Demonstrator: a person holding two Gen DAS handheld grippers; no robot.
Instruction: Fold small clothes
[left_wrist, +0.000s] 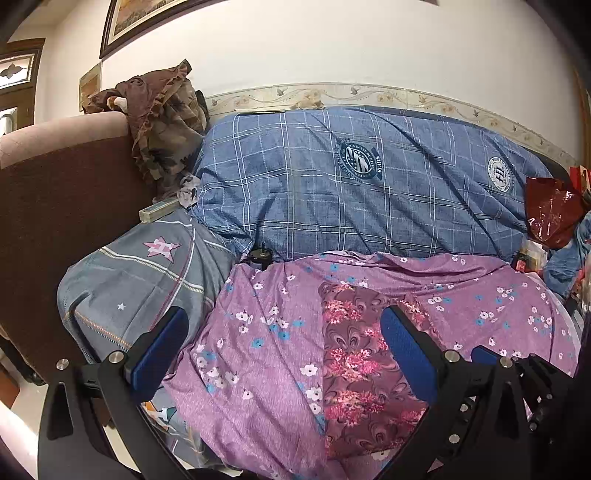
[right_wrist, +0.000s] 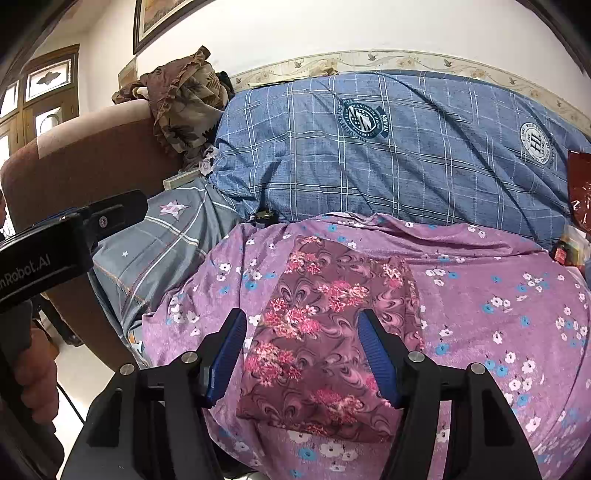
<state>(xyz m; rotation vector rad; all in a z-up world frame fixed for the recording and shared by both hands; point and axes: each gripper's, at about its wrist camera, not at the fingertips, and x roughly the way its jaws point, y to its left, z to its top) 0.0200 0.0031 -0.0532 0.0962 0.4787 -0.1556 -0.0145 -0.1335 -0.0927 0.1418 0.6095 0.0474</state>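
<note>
A small maroon cloth with pink flowers (right_wrist: 325, 332) lies folded into a long flat strip on the purple flowered sheet (right_wrist: 498, 295). My right gripper (right_wrist: 302, 318) hovers over its middle, jaws open, one blue pad on each side and nothing pressed between them. In the left wrist view the same maroon cloth (left_wrist: 358, 365) lies to the right of centre. My left gripper (left_wrist: 286, 317) is open wide above the sheet, and its right finger (left_wrist: 410, 354) overlaps the cloth's right edge. The left gripper's black body (right_wrist: 74, 229) also shows at the left of the right wrist view.
A blue plaid quilt (left_wrist: 332, 192) is bunched along the wall behind the sheet. A grey star-print pillow (left_wrist: 147, 280) and a brown padded armrest (left_wrist: 55, 206) stand on the left. Brown ruffled fabric (left_wrist: 162, 122) is heaped above them. A red plastic bag (left_wrist: 550, 210) sits far right.
</note>
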